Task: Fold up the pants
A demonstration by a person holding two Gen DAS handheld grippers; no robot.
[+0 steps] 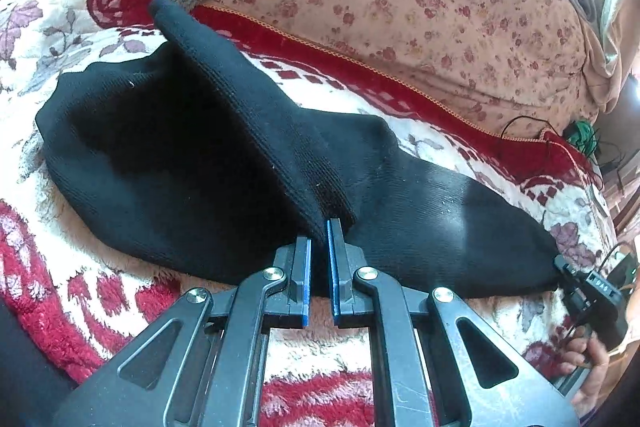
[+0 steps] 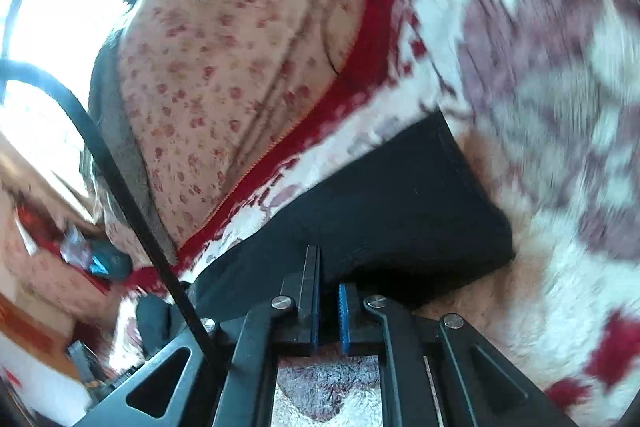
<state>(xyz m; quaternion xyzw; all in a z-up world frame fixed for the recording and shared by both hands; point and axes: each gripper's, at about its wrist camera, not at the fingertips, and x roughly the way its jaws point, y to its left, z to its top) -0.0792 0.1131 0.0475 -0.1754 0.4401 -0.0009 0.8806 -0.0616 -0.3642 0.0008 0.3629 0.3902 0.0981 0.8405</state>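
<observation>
We've got the black pants (image 1: 168,155) on the floral blanket (image 1: 60,39), left gripper (image 1: 325,227) clamped on a raised fold, right gripper (image 2: 329,269) pinching the near edge; blanket open around.

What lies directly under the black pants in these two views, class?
The black pants lie on a fluffy red-and-white floral blanket, which shows all round them. Whatever is beneath their middle is covered. The left tool pinches a raised ridge of the fabric.
</observation>
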